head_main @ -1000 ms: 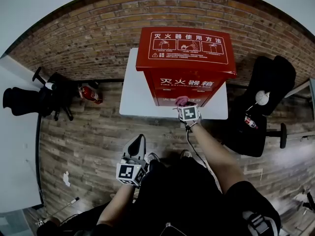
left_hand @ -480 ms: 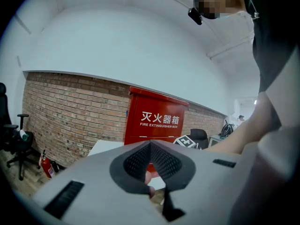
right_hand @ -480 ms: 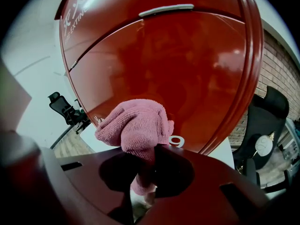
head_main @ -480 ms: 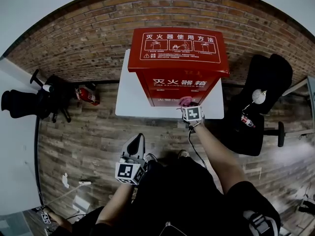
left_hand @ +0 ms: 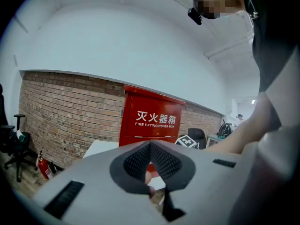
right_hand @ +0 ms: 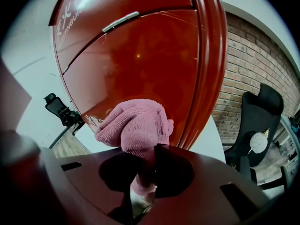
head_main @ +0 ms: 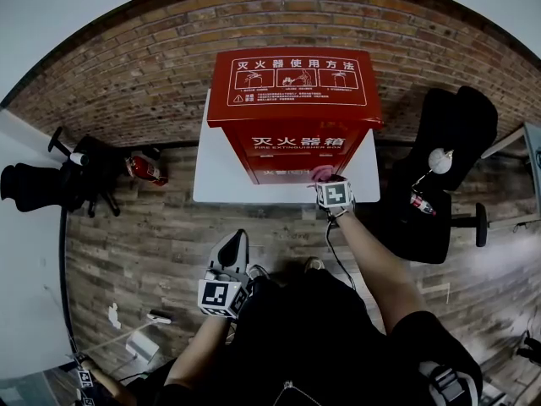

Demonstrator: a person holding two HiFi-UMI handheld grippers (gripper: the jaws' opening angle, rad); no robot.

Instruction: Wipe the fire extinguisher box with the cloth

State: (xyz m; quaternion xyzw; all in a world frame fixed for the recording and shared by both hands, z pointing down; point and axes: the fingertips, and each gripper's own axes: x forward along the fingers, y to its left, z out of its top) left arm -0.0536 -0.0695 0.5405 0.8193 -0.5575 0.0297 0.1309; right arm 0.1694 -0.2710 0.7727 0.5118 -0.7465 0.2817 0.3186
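Low by the person's body, the left gripper (head_main: 236,247) hangs with its fingers together, empty. Further out, the right gripper (right_hand: 149,159) has its fingers clamped on the pink cloth (right_hand: 136,125) – pressed to the lower front of the red fire extinguisher box (head_main: 292,100), which stands on a white surface (head_main: 211,172) against a brick wall (head_main: 127,66).

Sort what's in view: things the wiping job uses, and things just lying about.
Job: fire extinguisher box; pink cloth; right gripper clamping it.
Lying about: small fire extinguisher on floor; black office chair; left gripper, shut and empty.
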